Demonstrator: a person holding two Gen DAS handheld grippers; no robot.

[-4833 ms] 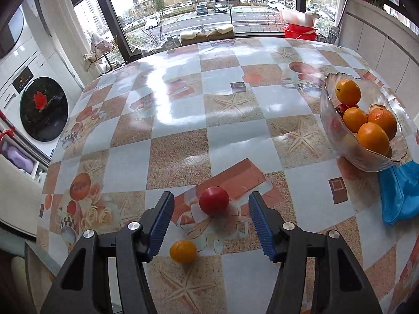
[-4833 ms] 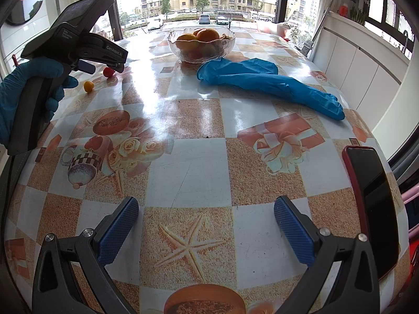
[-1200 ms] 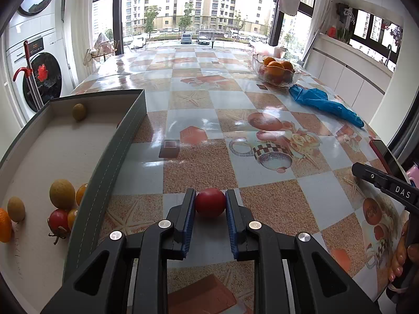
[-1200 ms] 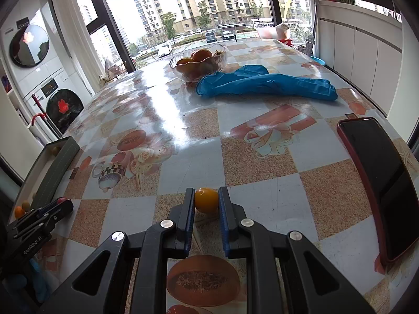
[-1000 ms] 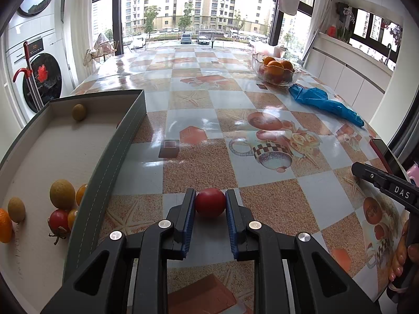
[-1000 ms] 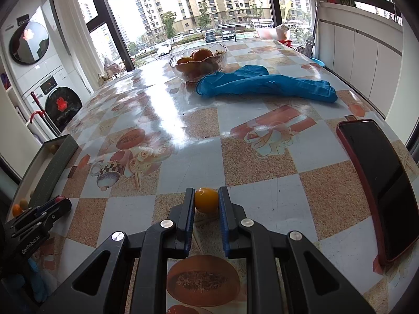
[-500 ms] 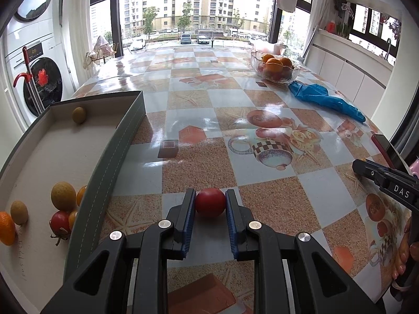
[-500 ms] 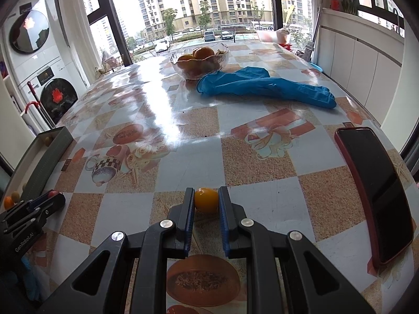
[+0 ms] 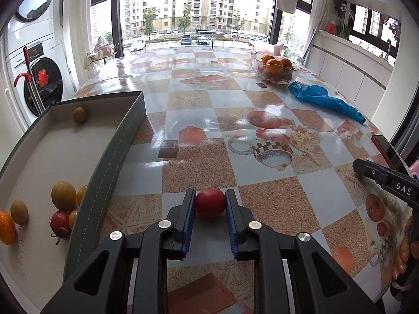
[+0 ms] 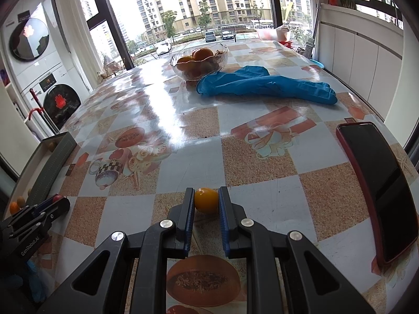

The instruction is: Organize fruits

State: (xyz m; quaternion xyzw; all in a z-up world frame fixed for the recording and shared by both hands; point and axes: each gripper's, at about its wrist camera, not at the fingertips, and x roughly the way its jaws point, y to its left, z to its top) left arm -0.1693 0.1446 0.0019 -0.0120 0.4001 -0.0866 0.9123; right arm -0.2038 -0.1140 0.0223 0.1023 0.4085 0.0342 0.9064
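With several fruits already lying in the tray point(image 9: 119, 141) to the left of my left gripper point(image 9: 210, 205), which clamps a red tomato point(image 9: 210, 202), and my right gripper point(image 10: 206, 201) pinching what looks like a small orange fruit point(image 10: 206, 200) above the tabletop point(image 10: 188, 120), these two remain to be placed.

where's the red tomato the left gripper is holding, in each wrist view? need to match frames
Left wrist: red tomato at lower centre, clamped between the left gripper pads.
Right wrist: far lower left, only a red sliver shows at the tip of the left gripper.
Shared landmark: the glass fruit bowl, upper right in the left view, upper centre in the right view, with the blue gloves beside it.
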